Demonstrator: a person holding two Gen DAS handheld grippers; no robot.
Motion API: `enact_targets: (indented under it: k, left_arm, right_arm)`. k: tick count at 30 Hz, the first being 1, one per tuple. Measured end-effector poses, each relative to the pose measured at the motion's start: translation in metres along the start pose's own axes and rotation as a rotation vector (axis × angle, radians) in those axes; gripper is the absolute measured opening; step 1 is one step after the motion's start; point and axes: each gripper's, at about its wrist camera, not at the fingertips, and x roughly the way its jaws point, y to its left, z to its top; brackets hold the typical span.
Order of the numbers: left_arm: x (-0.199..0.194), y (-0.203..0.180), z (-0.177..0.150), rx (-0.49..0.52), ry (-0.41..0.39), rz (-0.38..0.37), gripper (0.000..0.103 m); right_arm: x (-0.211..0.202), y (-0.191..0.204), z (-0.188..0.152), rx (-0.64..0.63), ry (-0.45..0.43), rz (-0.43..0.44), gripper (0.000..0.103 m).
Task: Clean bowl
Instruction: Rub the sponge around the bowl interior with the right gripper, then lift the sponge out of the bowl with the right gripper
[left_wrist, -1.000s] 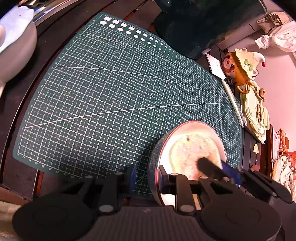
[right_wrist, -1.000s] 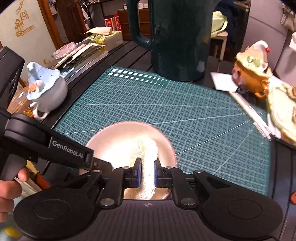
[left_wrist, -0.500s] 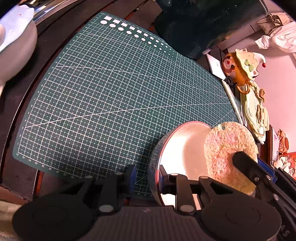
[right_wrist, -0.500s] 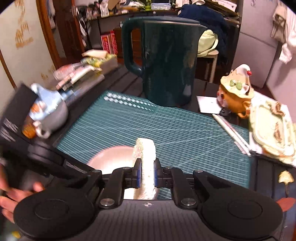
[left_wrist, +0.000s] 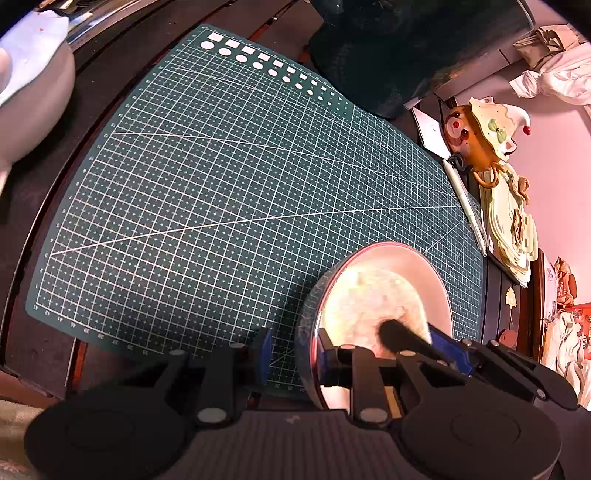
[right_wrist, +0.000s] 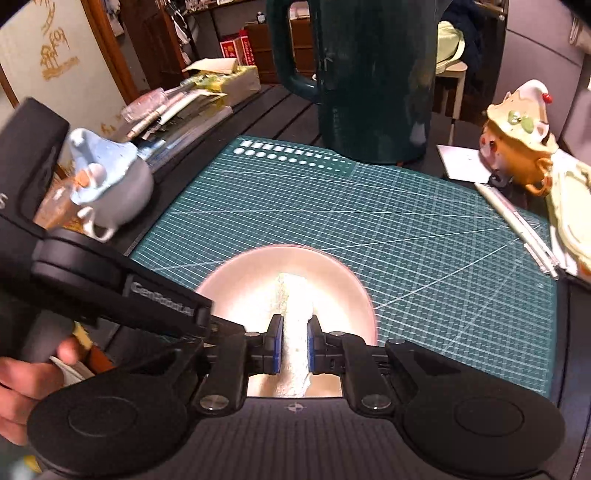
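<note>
The left tool (left_wrist: 291, 354) is clamped on the near rim of the bowl (left_wrist: 424, 273), which sits on the cutting mat (left_wrist: 221, 192) on the counter. The right tool (right_wrist: 294, 345) is clenched on the sponge (right_wrist: 291, 295), held edge-on inside the bowl. Risk: hard sideways scrubbing could lever the rim out of the left tool's narrow bite, tipping the bowl. The bowl holds only the sponge; no liquid is discernible.

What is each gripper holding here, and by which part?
The left gripper clamps the bowl by its near rim, one finger outside the wall, one inside. The right gripper pinches the sponge across its thin sides, near its lower end.
</note>
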Motion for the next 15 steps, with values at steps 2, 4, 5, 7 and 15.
enact_targets:
  k: [2,4,5,7,15]
  left_arm:
    - [0.000,0.000,0.000,0.002,0.000,-0.001,0.022]
    - [0.001,0.000,0.000,0.003,0.000,-0.002,0.022]
    - [0.001,0.000,-0.001,0.005,0.000,-0.001,0.022]
    - [0.002,-0.001,-0.001,0.006,-0.001,0.002,0.022]
    - [0.004,0.001,-0.004,0.004,-0.002,0.007,0.022]
  right_arm:
    - [-0.002,-0.005,0.000,-0.001,-0.006,-0.030,0.011]
    - [-0.009,-0.010,0.002,0.019,-0.022,-0.034,0.011]
    - [-0.013,-0.012,0.004,0.020,-0.035,-0.037,0.011]
    - [-0.022,-0.013,0.006,0.019,-0.061,-0.049,0.011]
    - [-0.053,-0.024,0.012,0.064,-0.157,-0.030,0.011]
